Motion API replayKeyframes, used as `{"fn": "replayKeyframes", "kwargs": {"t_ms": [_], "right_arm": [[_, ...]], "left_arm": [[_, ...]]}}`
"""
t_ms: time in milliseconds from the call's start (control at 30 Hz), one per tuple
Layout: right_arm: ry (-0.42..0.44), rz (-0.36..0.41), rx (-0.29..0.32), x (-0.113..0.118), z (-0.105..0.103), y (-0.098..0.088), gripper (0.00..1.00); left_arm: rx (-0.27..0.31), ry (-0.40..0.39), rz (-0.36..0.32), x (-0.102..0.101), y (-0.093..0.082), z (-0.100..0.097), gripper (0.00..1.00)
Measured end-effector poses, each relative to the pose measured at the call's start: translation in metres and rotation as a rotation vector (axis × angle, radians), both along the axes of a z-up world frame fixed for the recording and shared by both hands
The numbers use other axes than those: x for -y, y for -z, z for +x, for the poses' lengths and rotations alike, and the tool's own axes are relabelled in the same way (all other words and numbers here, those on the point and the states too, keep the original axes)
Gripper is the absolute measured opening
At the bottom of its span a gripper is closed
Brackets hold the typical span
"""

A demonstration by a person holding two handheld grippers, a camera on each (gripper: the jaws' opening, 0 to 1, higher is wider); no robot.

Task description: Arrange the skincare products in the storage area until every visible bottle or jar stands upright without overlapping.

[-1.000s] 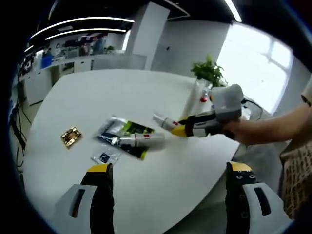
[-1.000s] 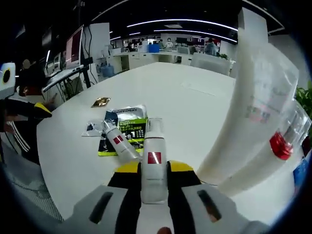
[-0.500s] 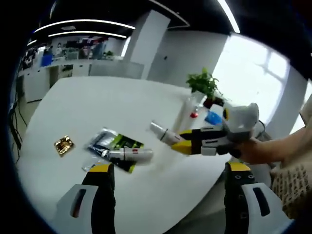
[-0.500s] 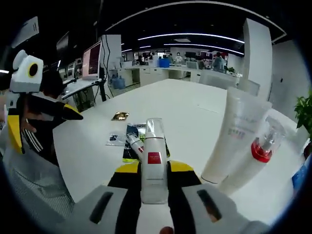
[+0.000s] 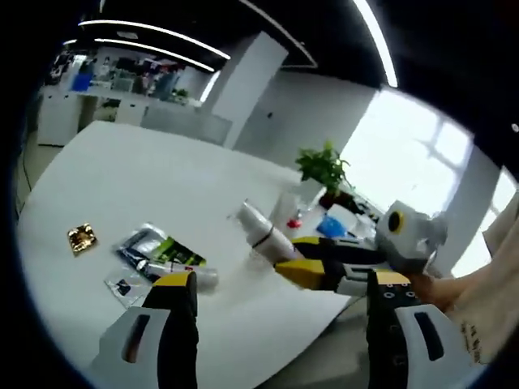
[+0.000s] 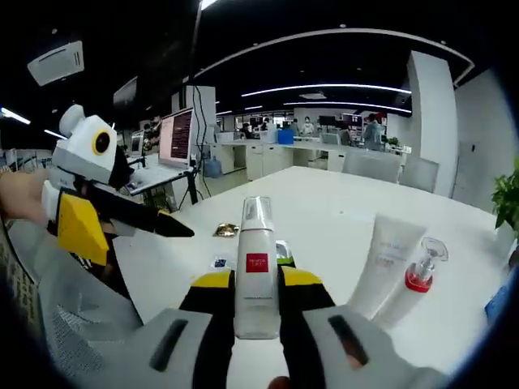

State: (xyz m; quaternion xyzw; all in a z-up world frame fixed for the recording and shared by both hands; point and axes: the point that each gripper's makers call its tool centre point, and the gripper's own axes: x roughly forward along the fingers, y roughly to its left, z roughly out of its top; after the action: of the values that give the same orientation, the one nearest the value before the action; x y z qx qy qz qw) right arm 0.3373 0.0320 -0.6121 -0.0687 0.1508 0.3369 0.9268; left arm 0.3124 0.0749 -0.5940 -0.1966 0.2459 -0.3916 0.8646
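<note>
My right gripper (image 6: pixel 256 285) has its fingers clamped on a white bottle with a red label (image 6: pixel 257 263), held off the table (image 6: pixel 340 211) with its clear cap pointing forward. My left gripper (image 5: pixel 272 292) has its fingers spread wide with nothing between them. A white tube (image 6: pixel 385 263) and a red-collared pump bottle (image 6: pixel 415 284) stand upright together near one table edge. Another small bottle (image 5: pixel 174 271) lies flat on a green and black packet (image 5: pixel 166 251), beside a gold sachet (image 5: pixel 81 238).
</note>
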Motion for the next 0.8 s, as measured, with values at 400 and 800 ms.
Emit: {"fn": "replayKeyframes", "kwargs": {"t_ms": [400, 800], "right_arm": [[-0.077, 0.033, 0.076, -0.018, -0.028, -0.033, 0.19], [-0.128, 0.030, 0.119, -0.026, -0.044, -0.045, 0.19]], "left_arm": [[-0.076, 0.006, -0.202, 0.019, -0.017, 0.001, 0.65], [-0.075, -0.021, -0.266, 0.019, -0.025, -0.002, 0.33]]}}
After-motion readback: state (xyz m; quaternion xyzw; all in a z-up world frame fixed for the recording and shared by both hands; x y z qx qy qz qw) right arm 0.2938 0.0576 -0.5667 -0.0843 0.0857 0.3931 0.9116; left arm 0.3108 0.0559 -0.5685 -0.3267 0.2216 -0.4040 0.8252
